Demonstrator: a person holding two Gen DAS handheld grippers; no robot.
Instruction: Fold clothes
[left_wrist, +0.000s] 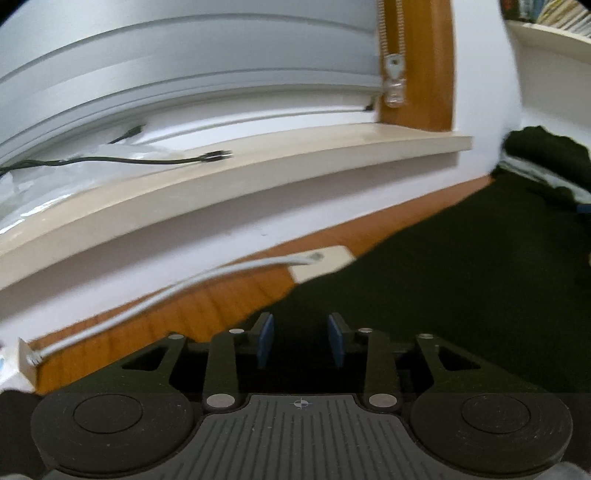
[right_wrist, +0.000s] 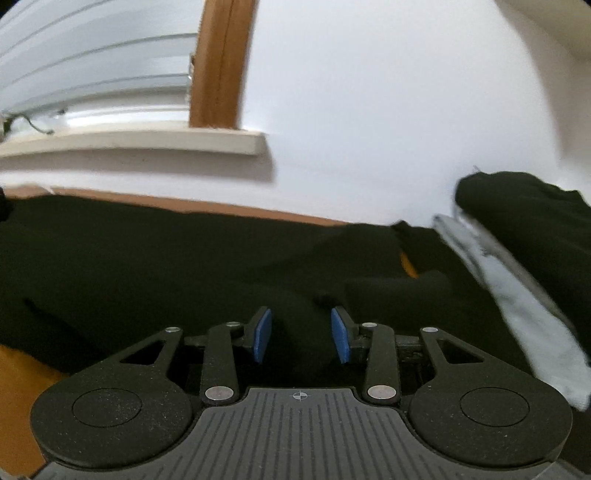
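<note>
A dark, almost black garment (left_wrist: 461, 280) lies spread on a wooden table (left_wrist: 207, 310) against a white wall. My left gripper (left_wrist: 301, 339) hovers over the garment's near left edge. Its blue pads (left_wrist: 266, 339) stand apart with nothing pinched between them. In the right wrist view the same dark garment (right_wrist: 166, 251) fills the middle of the picture. My right gripper (right_wrist: 301, 336) is low over it, jaws apart, and a soft hump of the cloth lies between the pads without visible pressure. At the right, a folded dark piece (right_wrist: 524, 221) rests on a pale grey-white piece (right_wrist: 517, 314).
A cream window sill (left_wrist: 258, 177) juts from the wall above the table, with a black cable (left_wrist: 129, 159) on it. A grey cord (left_wrist: 177, 288) runs along the table's back edge to a small white block (left_wrist: 325, 264). A wooden window frame (right_wrist: 218, 66) rises behind.
</note>
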